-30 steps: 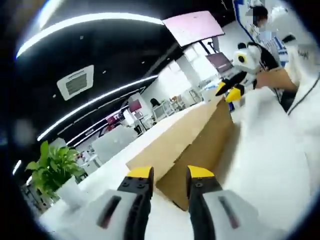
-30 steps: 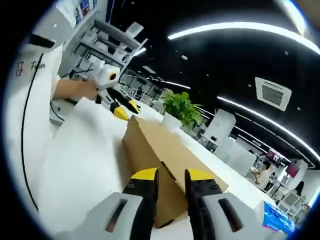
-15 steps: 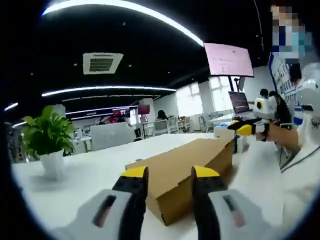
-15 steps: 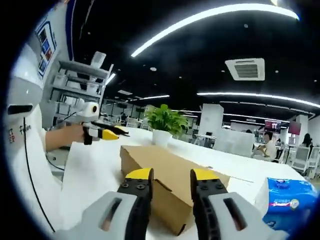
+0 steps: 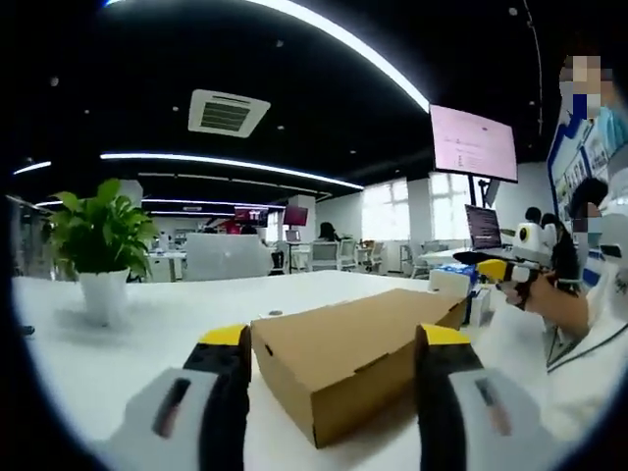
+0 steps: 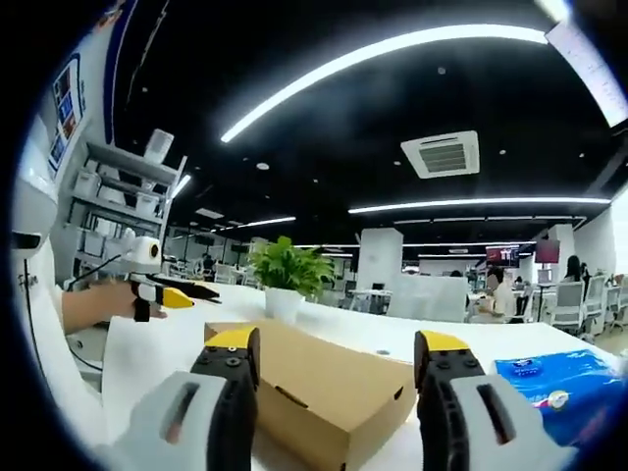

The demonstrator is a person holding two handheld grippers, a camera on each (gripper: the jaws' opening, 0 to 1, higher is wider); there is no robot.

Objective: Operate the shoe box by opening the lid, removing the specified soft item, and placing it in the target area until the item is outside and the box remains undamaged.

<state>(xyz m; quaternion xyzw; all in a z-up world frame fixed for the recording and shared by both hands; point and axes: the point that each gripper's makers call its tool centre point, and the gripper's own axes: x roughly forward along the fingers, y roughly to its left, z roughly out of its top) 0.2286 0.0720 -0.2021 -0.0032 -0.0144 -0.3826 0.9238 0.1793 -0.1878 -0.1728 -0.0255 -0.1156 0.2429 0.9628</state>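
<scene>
Cardboard shoe box (image 5: 353, 363) lay closed on the white surface (image 5: 157, 343), between both grippers. Left gripper (image 5: 334, 343) and right gripper (image 6: 339, 348) were spread wide, empty. Lifting the lid gently from its front edge, evenly at both ends, seemed wisest to avoid tearing.

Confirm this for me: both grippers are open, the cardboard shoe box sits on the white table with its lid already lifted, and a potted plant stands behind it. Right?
Not quite: the shoe box has its lid closed flat, as the left gripper view shows. The rest holds: the left gripper and right gripper are open, the box sits on the white table, and the potted plant stands behind it.
</scene>
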